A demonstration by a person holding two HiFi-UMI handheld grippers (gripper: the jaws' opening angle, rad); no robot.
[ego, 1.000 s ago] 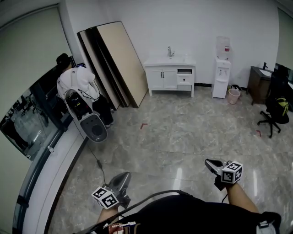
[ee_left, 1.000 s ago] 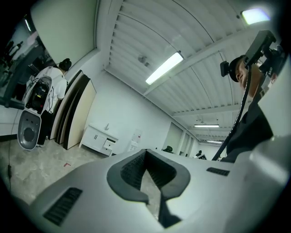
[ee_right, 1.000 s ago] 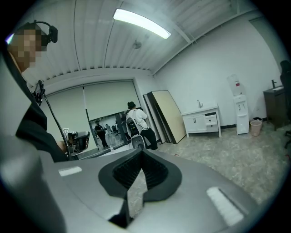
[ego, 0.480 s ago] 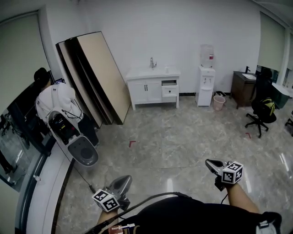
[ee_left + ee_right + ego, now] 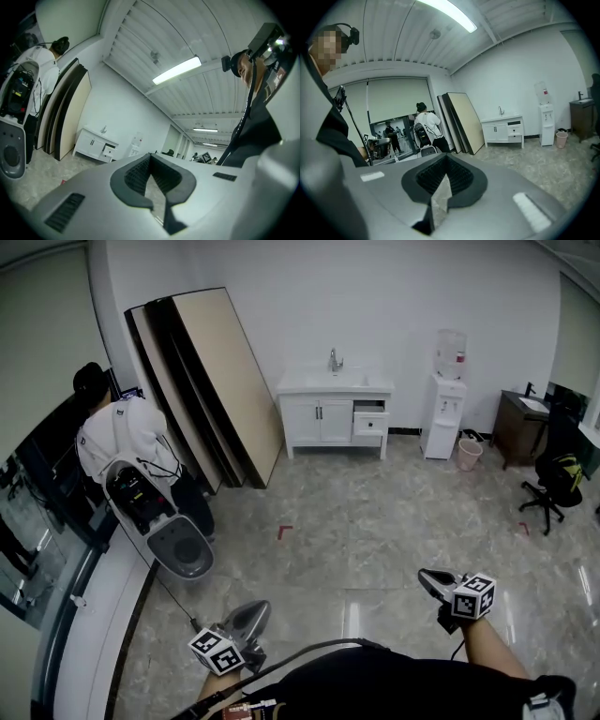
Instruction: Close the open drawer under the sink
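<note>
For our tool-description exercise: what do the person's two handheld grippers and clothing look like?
Both the left gripper and right gripper have smooth grey shells, black ribbed pads, and a white cube with black square markers. A black cable crosses the person's black top.

The head view looks from above the person's chest, forward and down over the floor (image 5: 375, 521). The left gripper (image 5: 251, 613) and right gripper (image 5: 429, 577) sit near its lower edge, and the sink cabinet (image 5: 335, 413) is far off. Each gripper view looks low along its own jaws, taking in floor, wall and ceiling. All three views share the sink cabinet and the leaning boards (image 5: 216, 381).
</note>
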